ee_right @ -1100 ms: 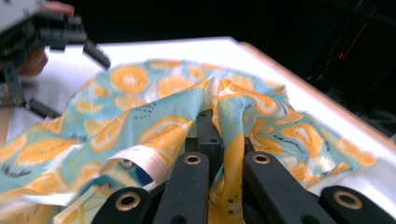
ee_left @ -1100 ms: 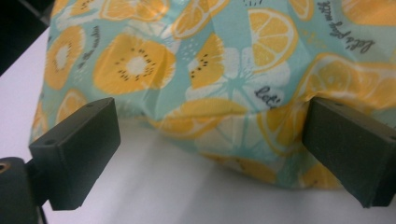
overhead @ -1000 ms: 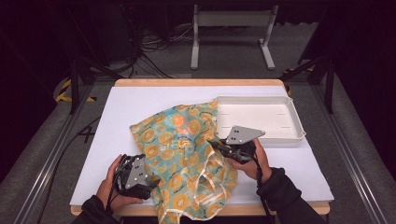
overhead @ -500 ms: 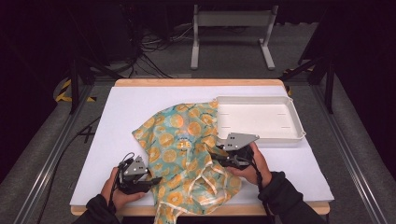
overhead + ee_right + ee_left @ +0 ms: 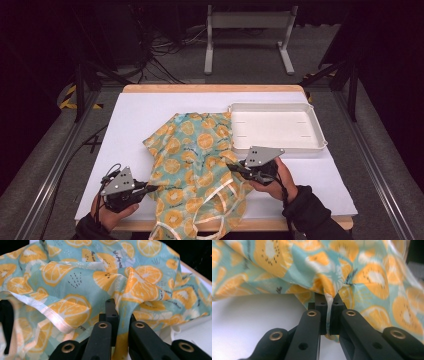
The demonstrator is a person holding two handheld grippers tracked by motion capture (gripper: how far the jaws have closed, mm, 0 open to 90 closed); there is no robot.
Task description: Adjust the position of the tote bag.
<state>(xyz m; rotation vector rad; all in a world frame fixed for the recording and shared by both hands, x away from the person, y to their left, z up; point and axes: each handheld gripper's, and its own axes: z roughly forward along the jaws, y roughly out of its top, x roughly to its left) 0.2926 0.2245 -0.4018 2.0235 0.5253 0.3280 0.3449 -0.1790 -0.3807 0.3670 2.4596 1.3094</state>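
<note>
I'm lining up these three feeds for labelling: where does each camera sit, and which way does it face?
High view: above the person's side, facing forward and down on the table; shows both hands, left gripper, right gripper, cloth, tray.
Left gripper view: rides the left gripper, looking along its jaws, closed on a cloth edge.
Right gripper view: rides the right gripper, looking along its jaws into the cloth.
Shared: all show the cloth.

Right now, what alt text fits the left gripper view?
The left hand-held gripper, jaws shut, pinches a fold of orange-slice print teal fabric that drapes across the frame above a white table surface.
</note>
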